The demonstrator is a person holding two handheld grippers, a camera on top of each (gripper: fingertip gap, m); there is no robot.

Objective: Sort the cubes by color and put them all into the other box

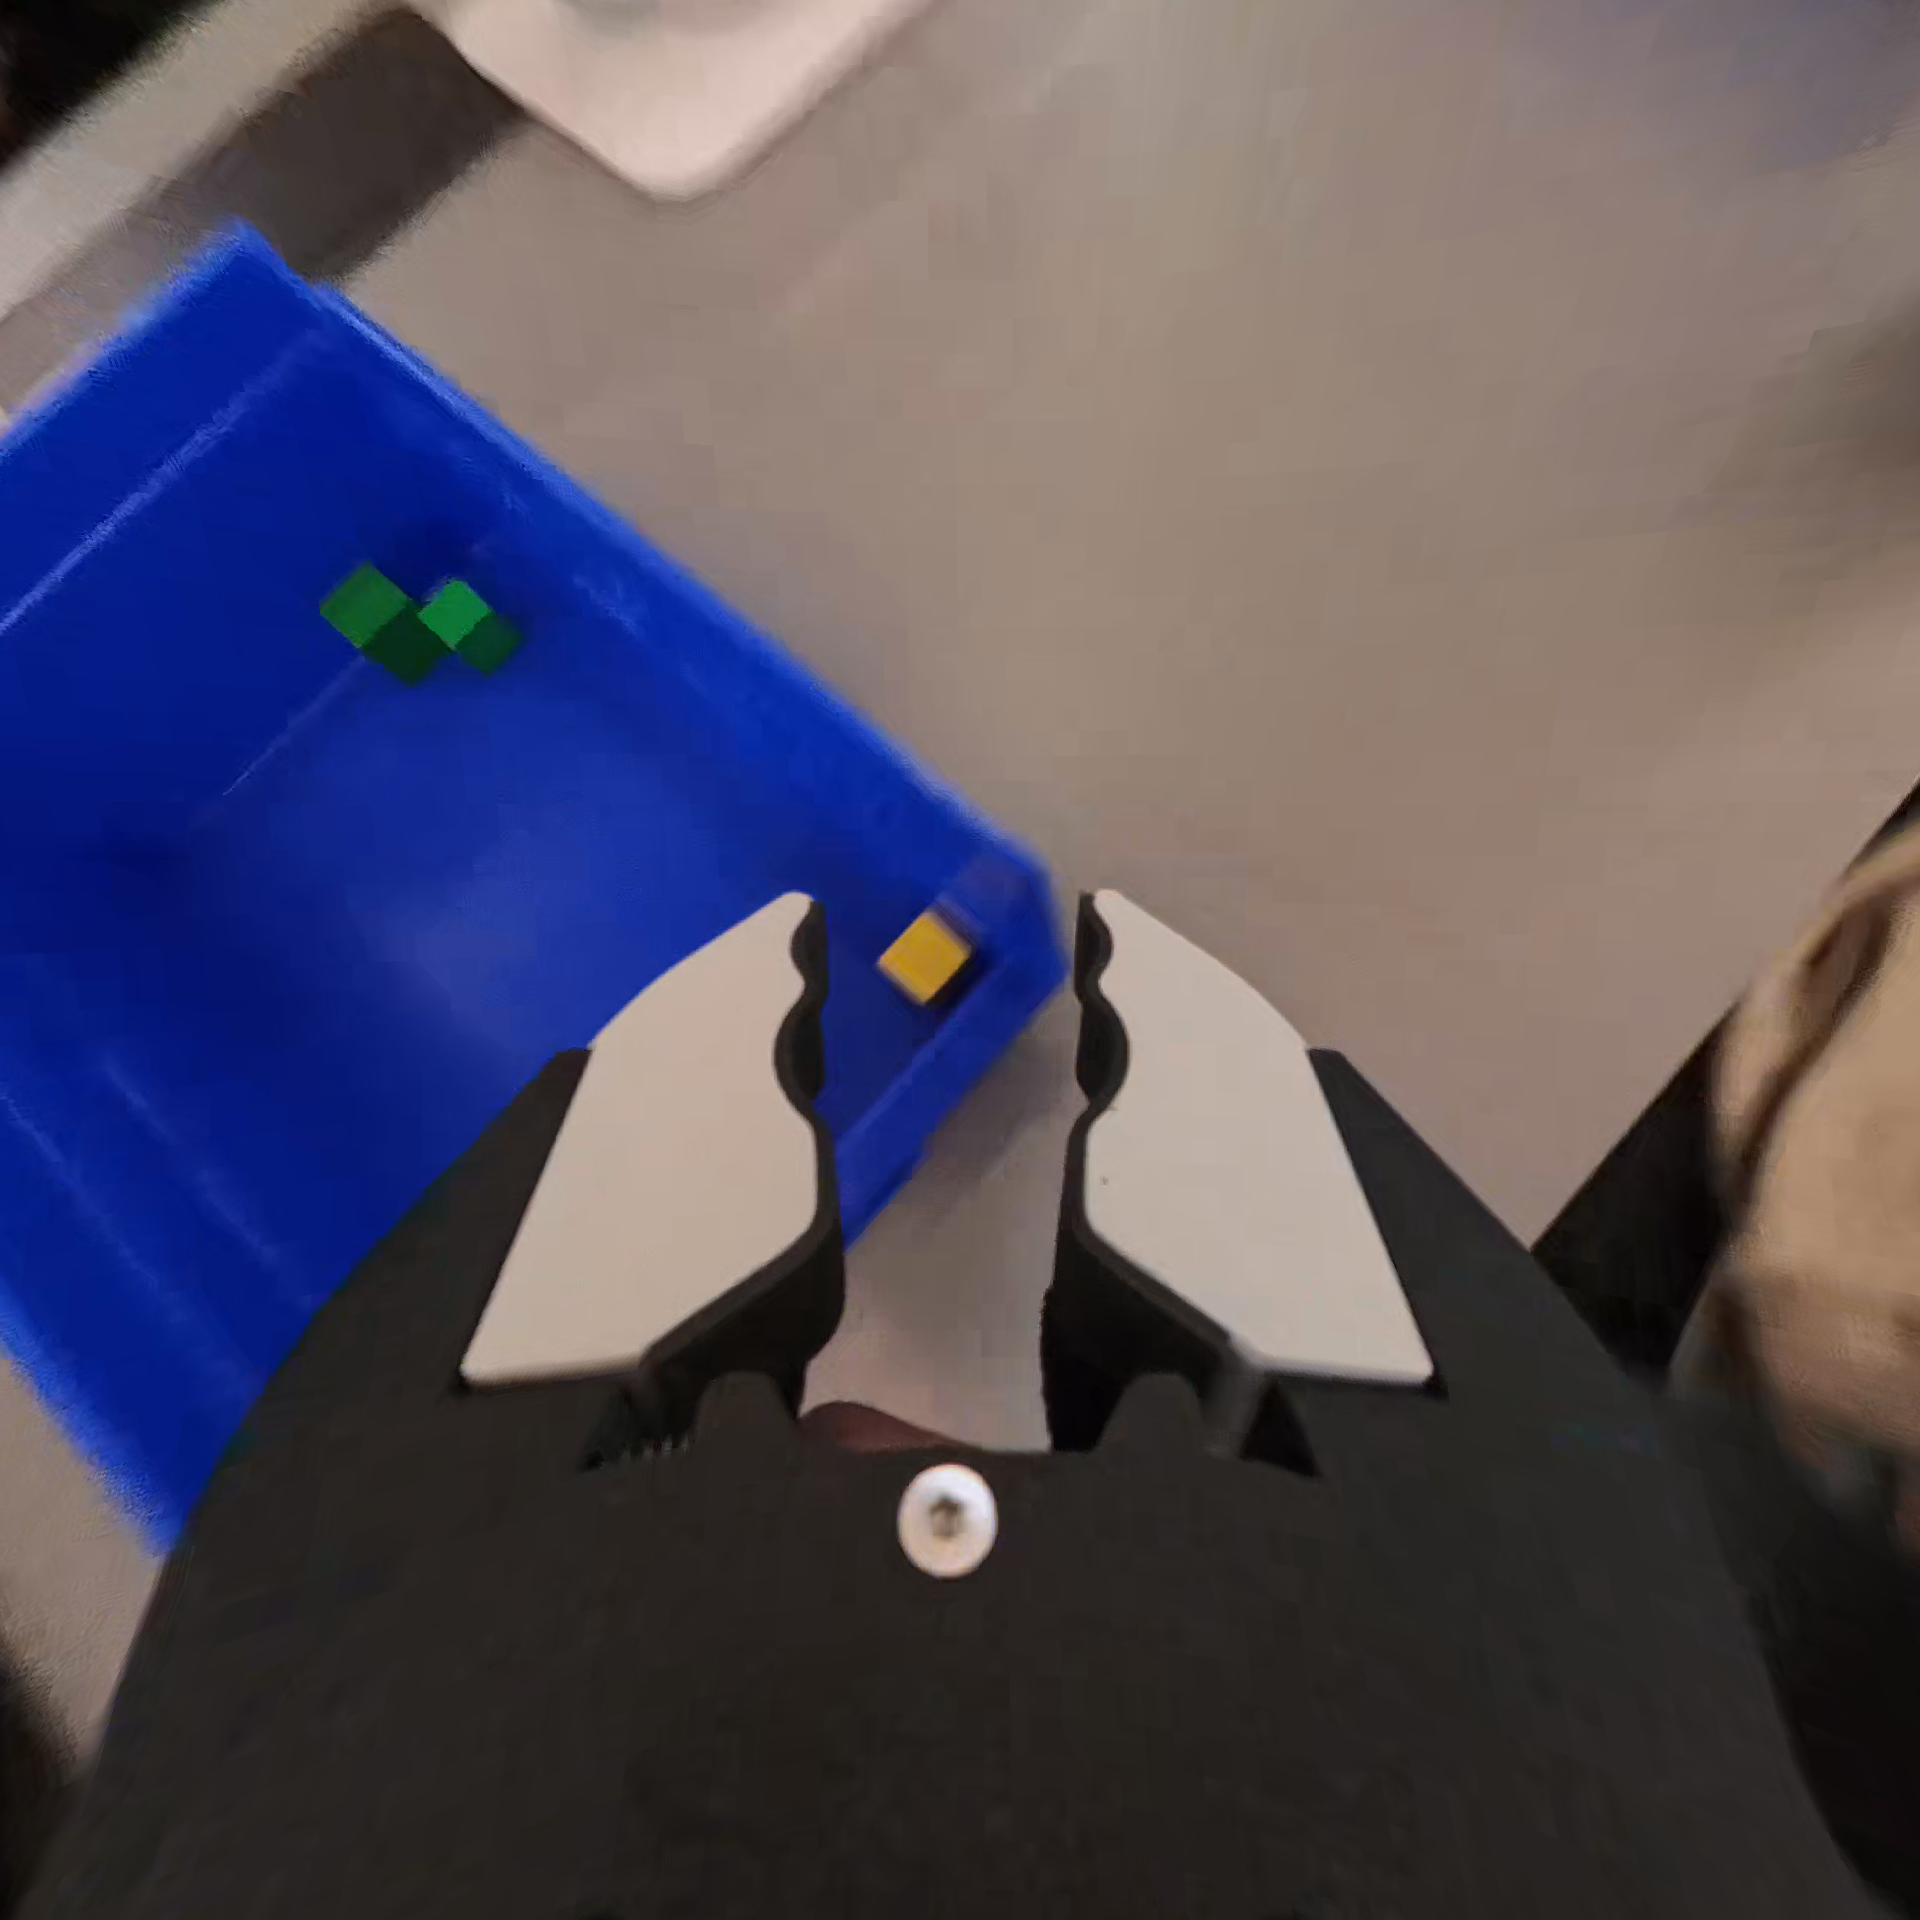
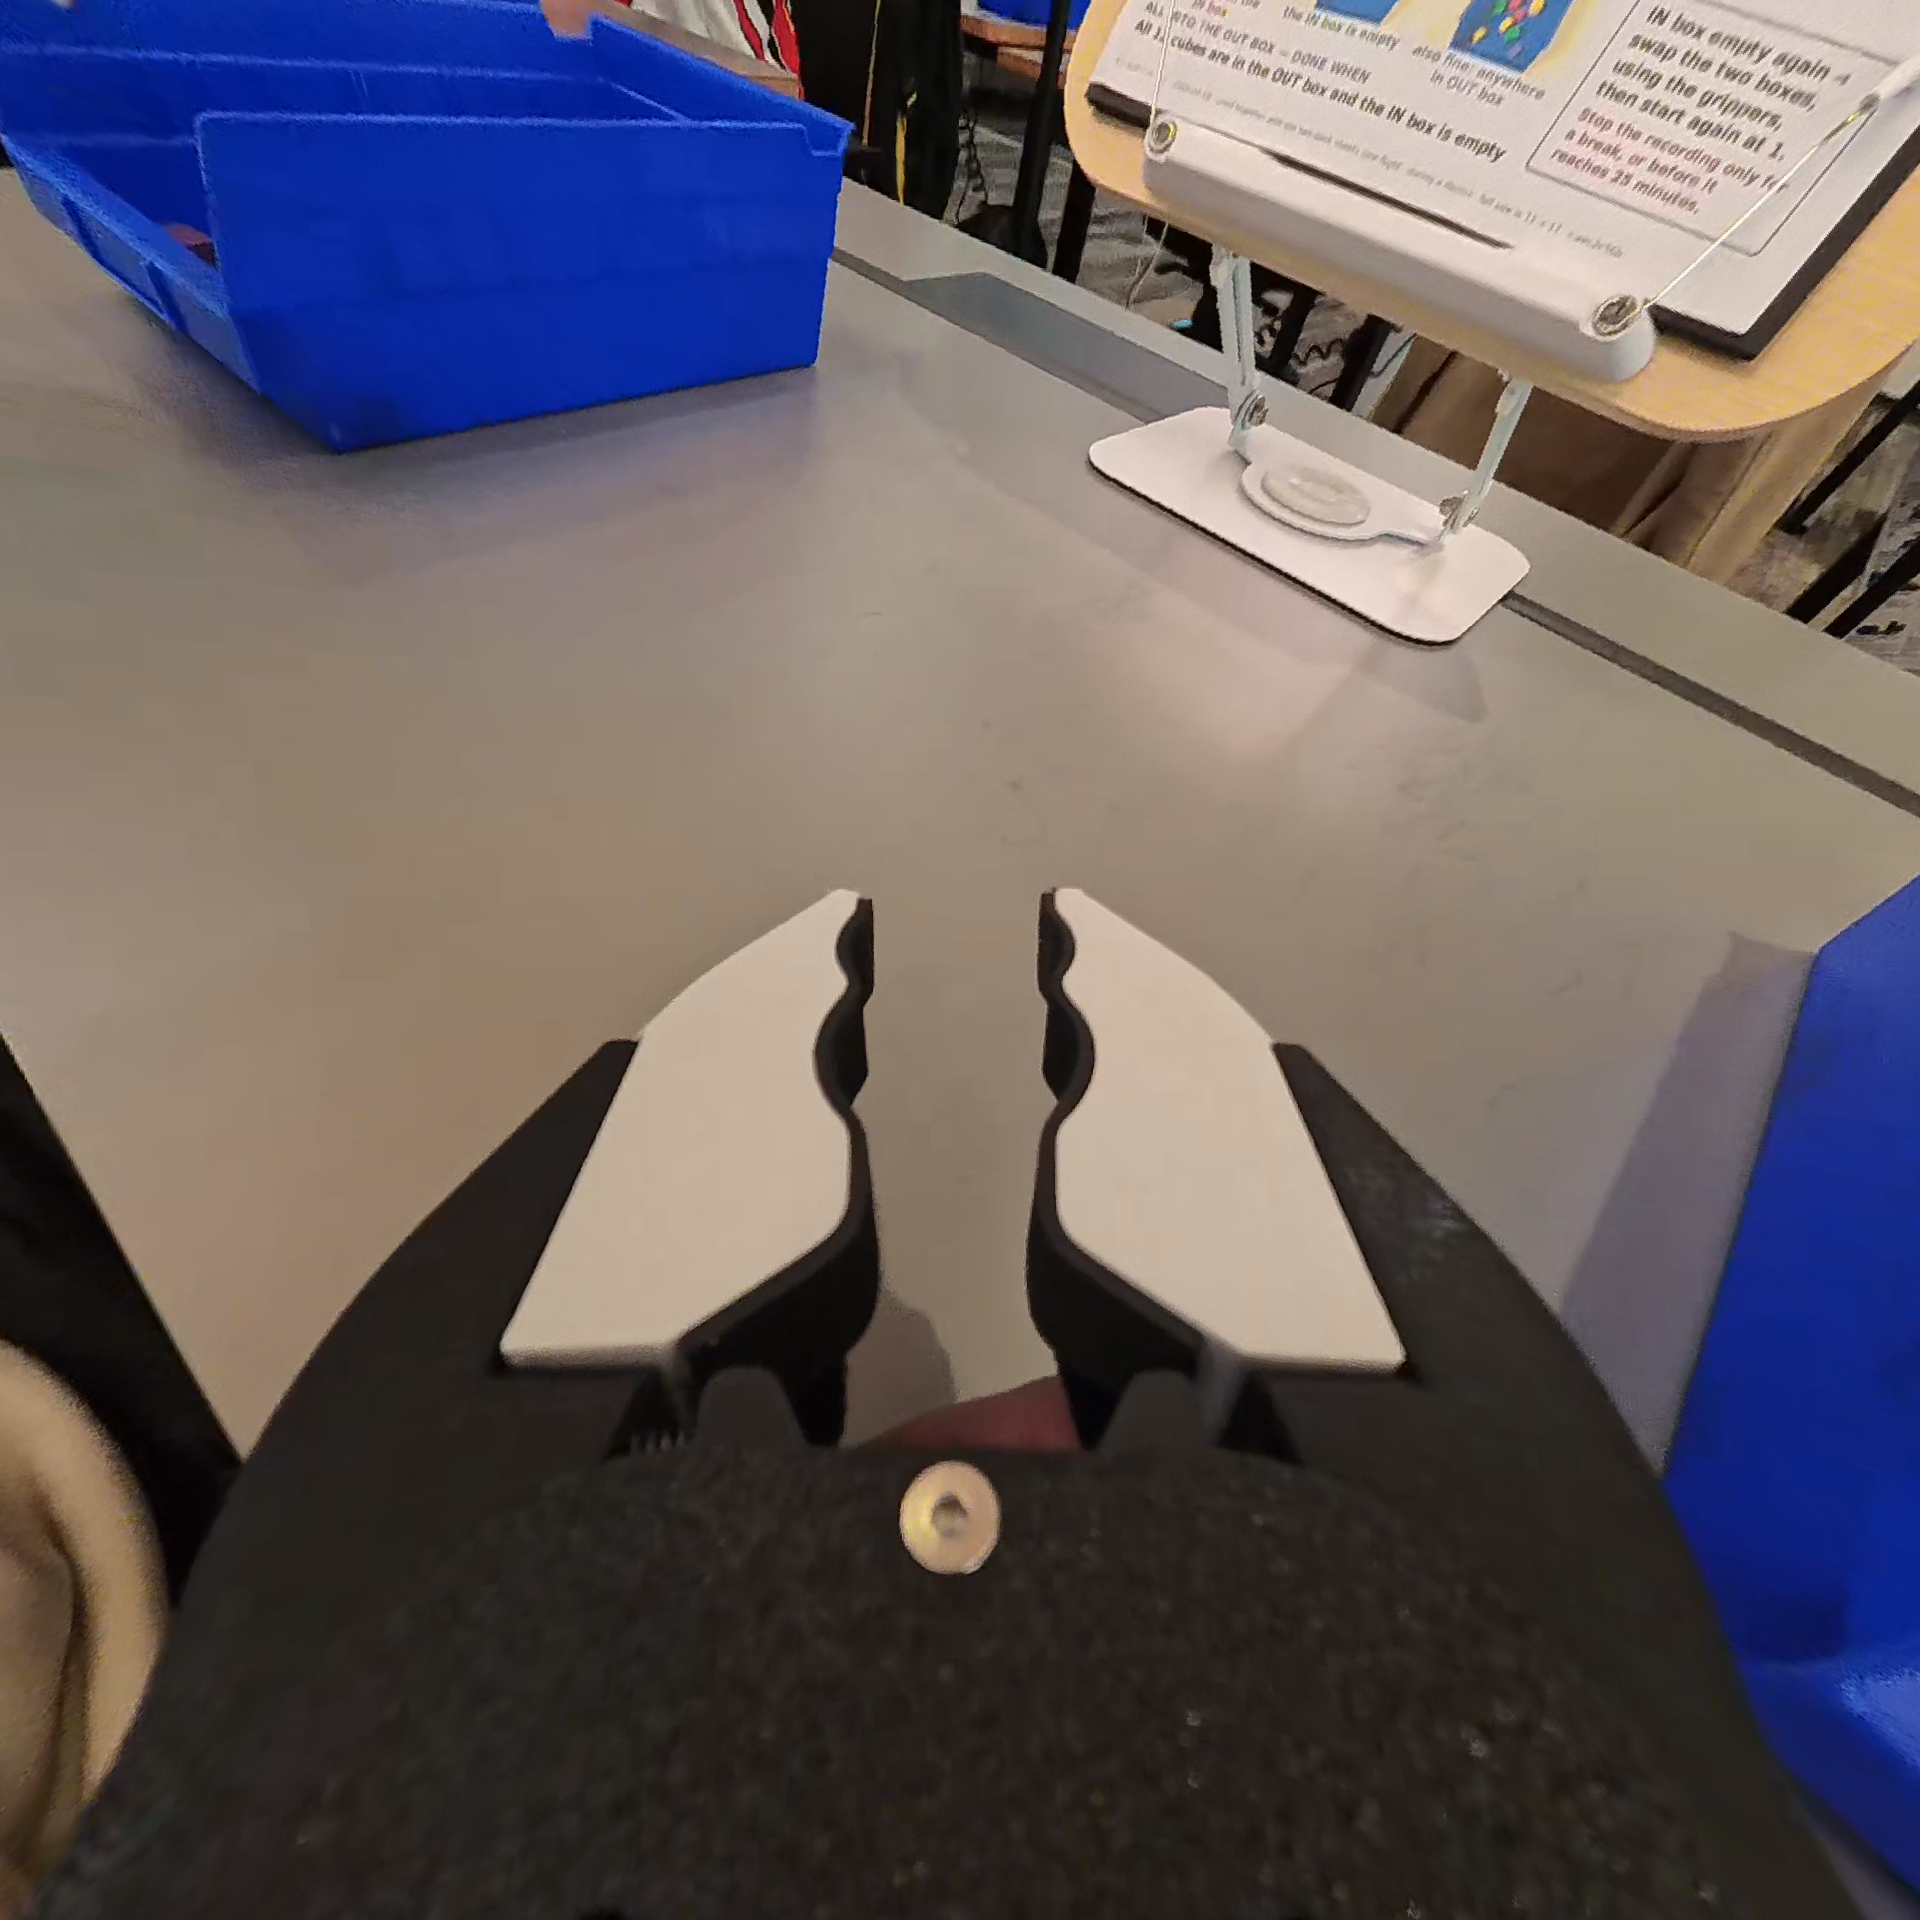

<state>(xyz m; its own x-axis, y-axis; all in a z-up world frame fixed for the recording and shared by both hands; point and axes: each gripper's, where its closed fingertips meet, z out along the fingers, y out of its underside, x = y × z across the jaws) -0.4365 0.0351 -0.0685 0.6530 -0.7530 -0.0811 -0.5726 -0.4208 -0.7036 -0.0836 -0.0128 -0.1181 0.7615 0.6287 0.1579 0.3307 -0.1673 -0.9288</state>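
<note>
Left hand-held gripper (image 1: 945, 914), spread and empty, above yellow cube (image 1: 928, 958) in blue box (image 1: 312, 935) corner: light, rigid, pinch opposite flat faces.

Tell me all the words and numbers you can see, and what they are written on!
Printed sheet on the white stand: black and red print beside small pictures. I do not copy out its words.
Its bottom line: too small to read.
Blue box, green cubes, yellow cube, left gripper, right gripper: no writing seen.
</note>
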